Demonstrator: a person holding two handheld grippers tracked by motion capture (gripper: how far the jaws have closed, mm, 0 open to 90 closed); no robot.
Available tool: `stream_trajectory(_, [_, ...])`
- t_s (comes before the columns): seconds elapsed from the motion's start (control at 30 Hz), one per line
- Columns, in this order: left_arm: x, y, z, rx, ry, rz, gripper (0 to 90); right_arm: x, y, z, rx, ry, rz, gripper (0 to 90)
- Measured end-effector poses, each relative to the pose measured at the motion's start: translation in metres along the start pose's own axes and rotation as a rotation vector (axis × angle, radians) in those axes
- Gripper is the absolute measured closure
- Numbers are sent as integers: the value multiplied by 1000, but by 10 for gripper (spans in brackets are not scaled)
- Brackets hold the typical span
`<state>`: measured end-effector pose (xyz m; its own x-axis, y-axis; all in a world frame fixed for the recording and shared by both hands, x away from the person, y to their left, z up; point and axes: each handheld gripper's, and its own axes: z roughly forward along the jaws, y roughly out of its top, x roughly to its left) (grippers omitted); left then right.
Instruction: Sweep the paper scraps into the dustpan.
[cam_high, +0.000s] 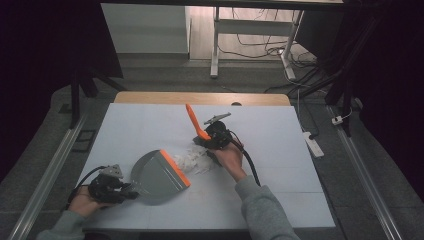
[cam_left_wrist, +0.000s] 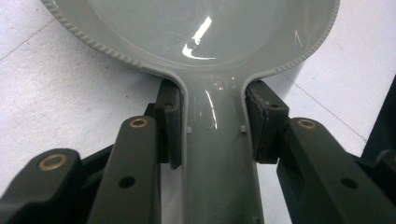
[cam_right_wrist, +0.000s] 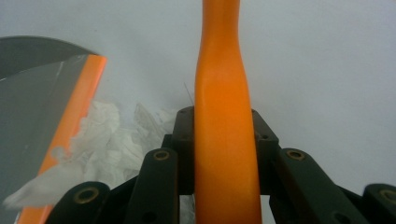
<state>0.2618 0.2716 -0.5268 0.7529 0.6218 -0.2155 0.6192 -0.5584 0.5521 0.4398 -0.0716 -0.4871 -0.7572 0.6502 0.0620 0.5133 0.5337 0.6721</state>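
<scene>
A grey dustpan (cam_high: 157, 177) with an orange lip (cam_high: 175, 168) lies on the white table (cam_high: 280, 190) at the front left. My left gripper (cam_high: 125, 191) is shut on its grey handle (cam_left_wrist: 219, 154), pads (cam_left_wrist: 170, 123) pressed on both sides. My right gripper (cam_high: 212, 137) is shut on the orange handle (cam_right_wrist: 224, 140) of a brush (cam_high: 196, 125), which slants up and back. Crumpled white tissue (cam_high: 192, 160) lies between the brush head and the dustpan's lip (cam_right_wrist: 70, 135), touching the lip in the right gripper view. The bristles are hidden behind the gripper.
A wooden strip (cam_high: 200, 98) runs along the table's far edge. Beyond it stands a white desk frame (cam_high: 216, 45) with cables on the floor. A power strip (cam_high: 314, 144) lies off the table's right side. Metal rails run along both sides.
</scene>
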Motion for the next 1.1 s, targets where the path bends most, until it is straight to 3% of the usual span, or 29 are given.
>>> stream_trajectory(0.53, [-1,2,2,-1,0,-1,617,25,4,7,1,59,-37,703])
stream_trajectory(1.1, [-3,10,7,5,-1,5,617,40,3,8,-11,108,-57,703])
